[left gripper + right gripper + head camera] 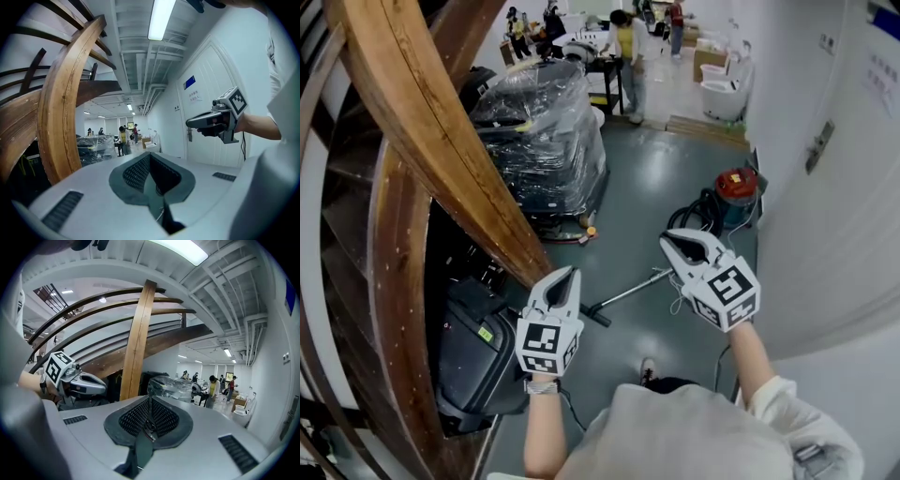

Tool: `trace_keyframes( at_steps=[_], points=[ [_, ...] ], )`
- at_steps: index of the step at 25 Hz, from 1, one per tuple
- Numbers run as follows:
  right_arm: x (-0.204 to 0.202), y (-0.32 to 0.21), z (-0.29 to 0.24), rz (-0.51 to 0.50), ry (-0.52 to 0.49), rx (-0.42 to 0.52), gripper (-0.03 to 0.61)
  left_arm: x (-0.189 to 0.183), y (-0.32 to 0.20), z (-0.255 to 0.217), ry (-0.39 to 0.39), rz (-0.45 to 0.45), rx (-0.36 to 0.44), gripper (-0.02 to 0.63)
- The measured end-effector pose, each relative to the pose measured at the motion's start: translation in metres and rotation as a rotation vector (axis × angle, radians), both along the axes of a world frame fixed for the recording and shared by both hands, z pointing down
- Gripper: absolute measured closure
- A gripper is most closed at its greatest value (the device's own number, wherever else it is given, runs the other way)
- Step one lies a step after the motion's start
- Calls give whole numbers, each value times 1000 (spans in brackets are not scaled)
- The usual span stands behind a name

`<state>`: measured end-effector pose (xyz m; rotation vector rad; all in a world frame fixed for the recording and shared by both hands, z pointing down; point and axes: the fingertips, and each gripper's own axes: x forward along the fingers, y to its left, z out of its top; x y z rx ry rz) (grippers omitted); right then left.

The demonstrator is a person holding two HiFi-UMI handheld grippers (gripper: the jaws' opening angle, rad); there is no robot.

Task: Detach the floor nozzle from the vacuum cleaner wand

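Down on the floor (656, 178), the nozzle (598, 316) is joined to the wand (630, 292), between the two claws and below them. The left claw (571, 274) and the right claw (668, 240) are clenched shut, empty. Shut claws could only bump the wand away. Only the head view shows the vacuum (737, 190); the claw views miss it.

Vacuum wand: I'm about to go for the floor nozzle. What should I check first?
1. Left gripper empty: ok, jaws together on nothing.
2. Right gripper empty: ok, jaws together on nothing.
3. Jaws open for a grasp: not ok, both are shut.
4. Wand in sight: ok in the head view; neither gripper view shows it.
5. Floor nozzle on the wand's end: ok, though the joint is too small to read.
6. Grippers at the wand: not ok, both are held up, clear of it.
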<state>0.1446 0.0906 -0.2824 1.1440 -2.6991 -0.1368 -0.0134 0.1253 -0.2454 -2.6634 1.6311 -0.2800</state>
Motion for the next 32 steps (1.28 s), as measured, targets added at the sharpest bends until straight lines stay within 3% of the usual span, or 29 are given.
trace_keyframes(
  at_steps=[19,25,32],
  points=[
    [26,-70,30,-102,53,-69,546,45,-70,27,-40,-26,-37,620],
    [18,-72,31,-134,38,-56,546,44,-73,26,-61,-40,-36,620],
    [0,-78,41,-144,61,-68,546,24,-85,40,-31,-54,-64,620]
  ],
)
